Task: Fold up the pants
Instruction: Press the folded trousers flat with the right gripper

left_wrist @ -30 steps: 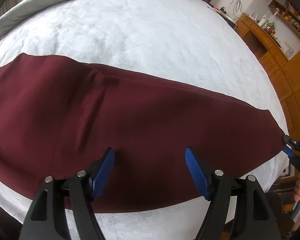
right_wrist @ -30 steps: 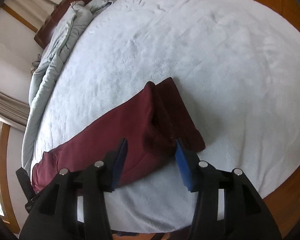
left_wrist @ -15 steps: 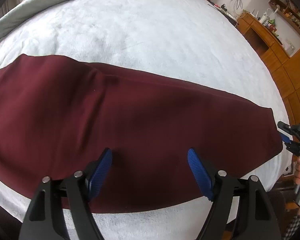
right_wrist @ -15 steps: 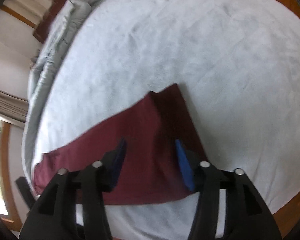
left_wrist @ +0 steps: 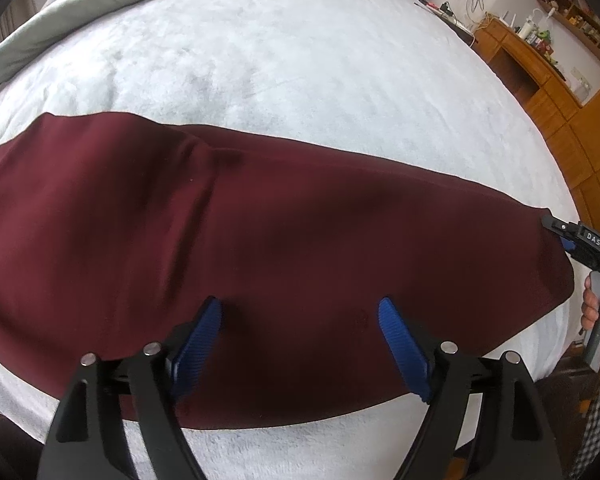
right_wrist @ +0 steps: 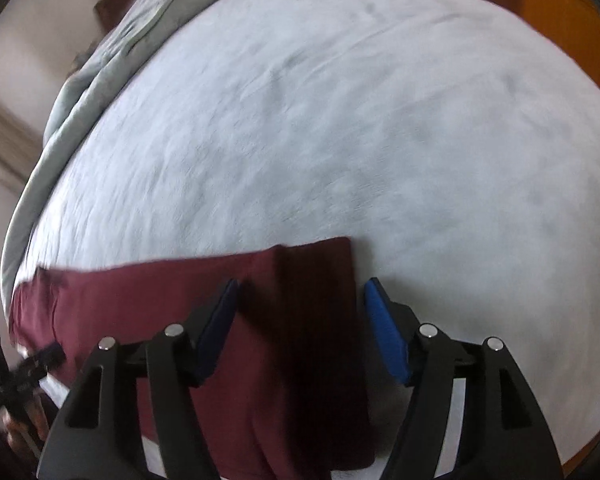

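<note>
Dark red pants lie flat and lengthwise across the white bed. My left gripper hovers over their near edge, its jaws wide and still opening, blue pads clear of the cloth. My right gripper points down over the pants' leg end. Its jaws are opening too, and the hem lies below the gap with no pad pressing on it. The right gripper also shows at the pants' right tip, held by a hand. The left gripper appears blurred at the pants' far left end.
A grey duvet is bunched along the far side of the bed. Wooden cabinets and shelves stand to the right. The bed's near edge runs just under my left gripper. Wooden floor borders the bed.
The right gripper slid toward the pants' end and rolled, and its jaws spread wider; the hem now sits squarely between them. The left gripper stayed put with its jaws slightly wider.
</note>
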